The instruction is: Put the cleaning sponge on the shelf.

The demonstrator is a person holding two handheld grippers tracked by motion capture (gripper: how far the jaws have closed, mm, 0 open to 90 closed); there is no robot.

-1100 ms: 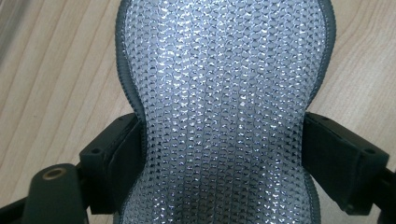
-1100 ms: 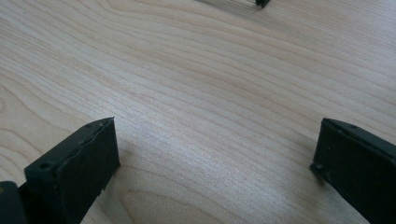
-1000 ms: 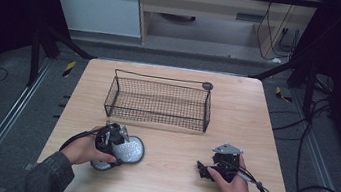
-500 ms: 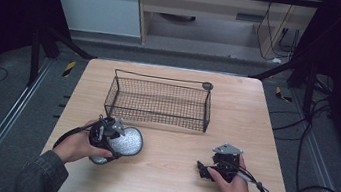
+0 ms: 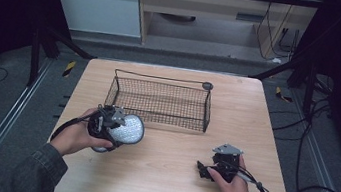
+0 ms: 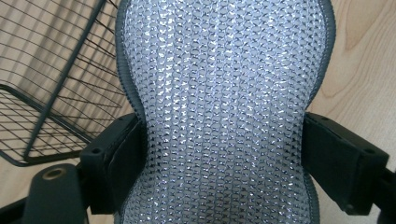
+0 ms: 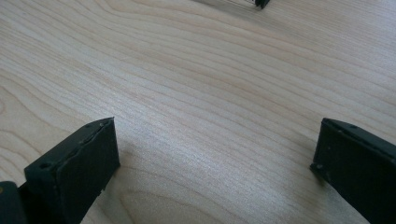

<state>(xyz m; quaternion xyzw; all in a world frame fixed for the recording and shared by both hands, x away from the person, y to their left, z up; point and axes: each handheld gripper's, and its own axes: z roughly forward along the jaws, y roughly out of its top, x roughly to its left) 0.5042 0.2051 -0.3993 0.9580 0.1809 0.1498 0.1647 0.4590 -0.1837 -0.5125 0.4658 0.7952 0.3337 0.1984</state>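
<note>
Scrubber [image 6: 226, 107] pinched at waist between left gripper [image 6: 224, 158] jaws (right gripper [image 7: 215, 163] jaws apart).

The wire basket [image 5: 160, 102] stands across the far middle of the table [image 5: 256, 118], just beyond the left gripper [image 5: 112, 127] and its silver mesh pad [image 5: 126, 129], blocking a straight push forward. Bare wood lies open between both hands, and ahead of the right gripper [image 5: 208, 169].
</note>
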